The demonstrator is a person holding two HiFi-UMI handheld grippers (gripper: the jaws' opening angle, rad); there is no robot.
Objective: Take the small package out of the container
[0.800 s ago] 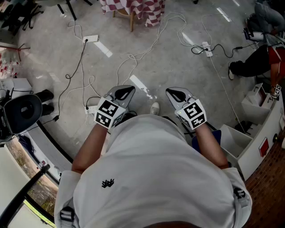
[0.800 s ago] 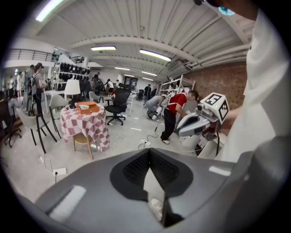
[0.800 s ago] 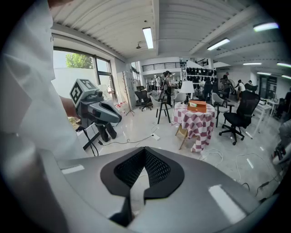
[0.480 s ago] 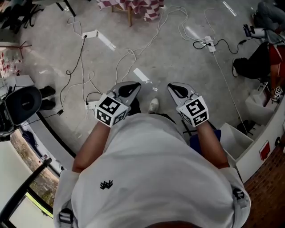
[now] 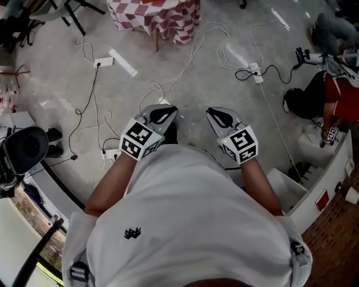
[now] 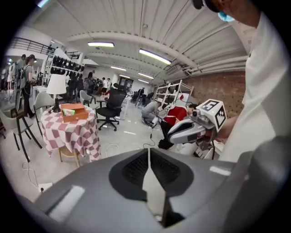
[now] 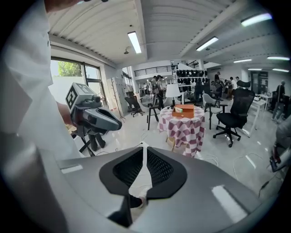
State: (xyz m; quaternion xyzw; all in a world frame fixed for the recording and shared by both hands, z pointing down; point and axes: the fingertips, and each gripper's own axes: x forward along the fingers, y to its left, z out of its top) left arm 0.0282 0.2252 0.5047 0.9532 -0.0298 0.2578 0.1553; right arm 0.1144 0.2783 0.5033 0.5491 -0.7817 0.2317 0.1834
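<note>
A brown open box stands on a small table with a red-and-white checked cloth, several steps ahead of me. A small green-and-white item shows at the box's side; too small to tell what it is. My left gripper is held in front of my body with its jaws shut and nothing between them. My right gripper is level with it, a hand's width to the right. Its jaws are also shut and empty.
White cables and power strips trail over the grey floor between me and the table. A lamp stands on the table. A black office chair is at my left, a person in red and white bins at my right.
The view has travelled forward: the checked table has come further into the head view's top edge. Both grippers stay shut and keep their place in front of my body.
</note>
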